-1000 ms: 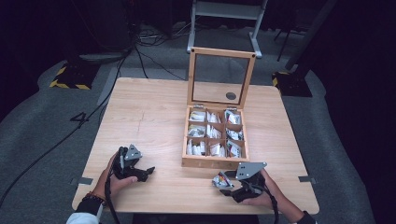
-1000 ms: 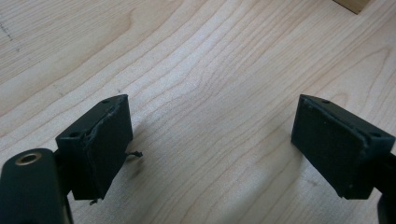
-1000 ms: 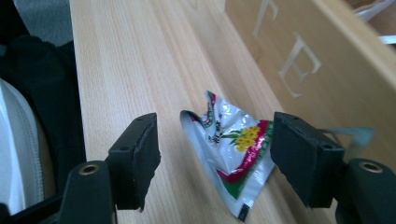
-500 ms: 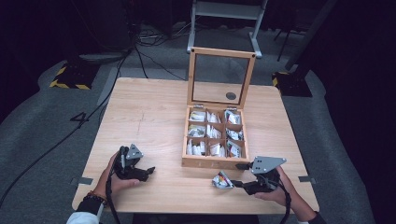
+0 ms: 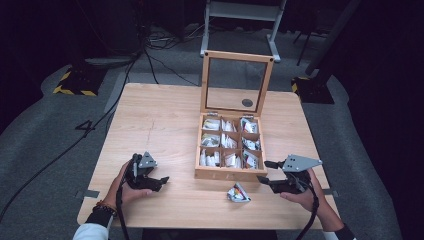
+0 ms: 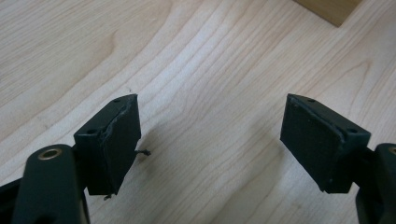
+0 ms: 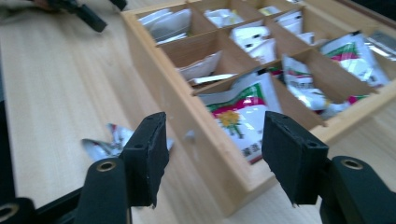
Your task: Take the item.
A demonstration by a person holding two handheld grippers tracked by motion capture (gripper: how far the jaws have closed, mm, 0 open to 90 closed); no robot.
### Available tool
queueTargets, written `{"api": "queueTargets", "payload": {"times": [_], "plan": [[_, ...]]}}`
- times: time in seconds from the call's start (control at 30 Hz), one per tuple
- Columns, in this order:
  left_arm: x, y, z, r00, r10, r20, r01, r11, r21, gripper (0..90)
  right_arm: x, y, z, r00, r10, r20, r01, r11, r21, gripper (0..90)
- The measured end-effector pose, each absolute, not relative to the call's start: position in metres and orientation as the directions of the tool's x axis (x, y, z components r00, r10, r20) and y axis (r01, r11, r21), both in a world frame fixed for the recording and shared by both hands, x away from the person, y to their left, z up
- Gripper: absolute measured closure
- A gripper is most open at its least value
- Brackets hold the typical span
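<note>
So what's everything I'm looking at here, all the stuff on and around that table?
Pale wooden table: one, light wood, centre of a dark room.
Wooden compartment box: one, nine cells, right of centre, glass-paned lid standing open.
Small foil packets: several, silvery white with green and red print, in the cells.
Loose foil packet: one, on the table in front of the box.
Left tongs: black, open, nothing between them, near edge.
Right tongs: black, open, nothing between them, beside the box.
</note>
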State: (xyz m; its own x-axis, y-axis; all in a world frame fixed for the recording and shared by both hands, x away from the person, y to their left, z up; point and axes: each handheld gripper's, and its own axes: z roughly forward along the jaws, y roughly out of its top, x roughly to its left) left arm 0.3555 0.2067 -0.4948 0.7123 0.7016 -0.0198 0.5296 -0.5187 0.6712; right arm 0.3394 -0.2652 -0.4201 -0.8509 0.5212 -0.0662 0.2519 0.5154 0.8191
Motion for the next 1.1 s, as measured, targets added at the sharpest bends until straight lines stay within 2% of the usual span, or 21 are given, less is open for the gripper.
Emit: {"api": "queueTargets", "payload": {"times": [0.4,1.1], "plan": [[0.369,0.205,-0.479,0.725,0.688,-0.022,0.489,-0.492,0.72,18.9,0.364,-0.285,-0.418,-0.77,0.636,-0.057,0.307,0.447,0.84,36.9],[0.416,0.173,-0.443,0.744,0.668,-0.018,0.435,-0.464,0.771,17.8,0.418,-0.302,-0.409,-0.66,0.75,-0.046,0.358,0.368,0.858,33.5]]}}
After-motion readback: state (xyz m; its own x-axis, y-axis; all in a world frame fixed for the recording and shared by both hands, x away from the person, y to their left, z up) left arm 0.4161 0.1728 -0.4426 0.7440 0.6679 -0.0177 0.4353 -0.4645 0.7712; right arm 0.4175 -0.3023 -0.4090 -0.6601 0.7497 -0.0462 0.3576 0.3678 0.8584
